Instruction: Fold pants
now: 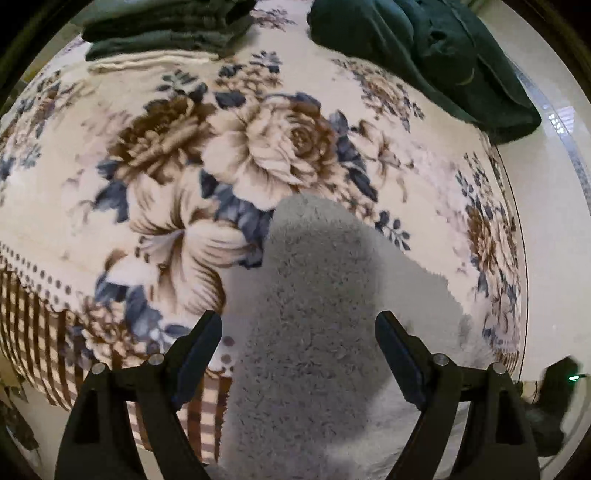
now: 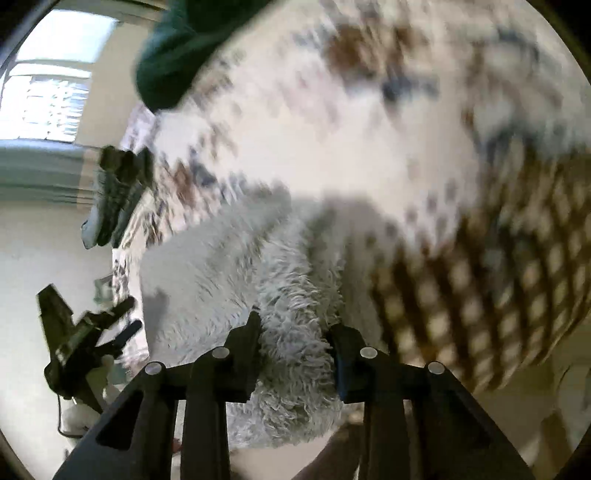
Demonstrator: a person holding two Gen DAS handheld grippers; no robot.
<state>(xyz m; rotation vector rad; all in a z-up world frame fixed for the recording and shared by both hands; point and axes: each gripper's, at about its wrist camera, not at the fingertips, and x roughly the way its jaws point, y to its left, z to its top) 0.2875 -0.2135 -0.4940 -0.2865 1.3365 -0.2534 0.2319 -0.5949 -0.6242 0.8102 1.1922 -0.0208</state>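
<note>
Fluffy pale grey pants [image 1: 314, 295] lie on a floral blanket [image 1: 258, 147] and hang over its near edge. My left gripper [image 1: 298, 321] hovers over them, open, the pile showing between its spread fingers and neither pad touching it. In the blurred right wrist view, my right gripper [image 2: 295, 328] is shut on a bunched fold of the pants [image 2: 221, 258], with shaggy fabric squeezed between both pads. The left gripper [image 2: 129, 316] also appears at the left of that view, beside the pants' edge.
A loose dark green garment [image 1: 424, 48] lies at the blanket's far right corner. A stack of folded dark clothes [image 1: 159, 33] sits at the far left. The blanket has a checked brown border [image 1: 37, 332]. Pale floor [image 1: 546, 221] runs along the right, and a bright window [image 2: 55, 99] shows at the left.
</note>
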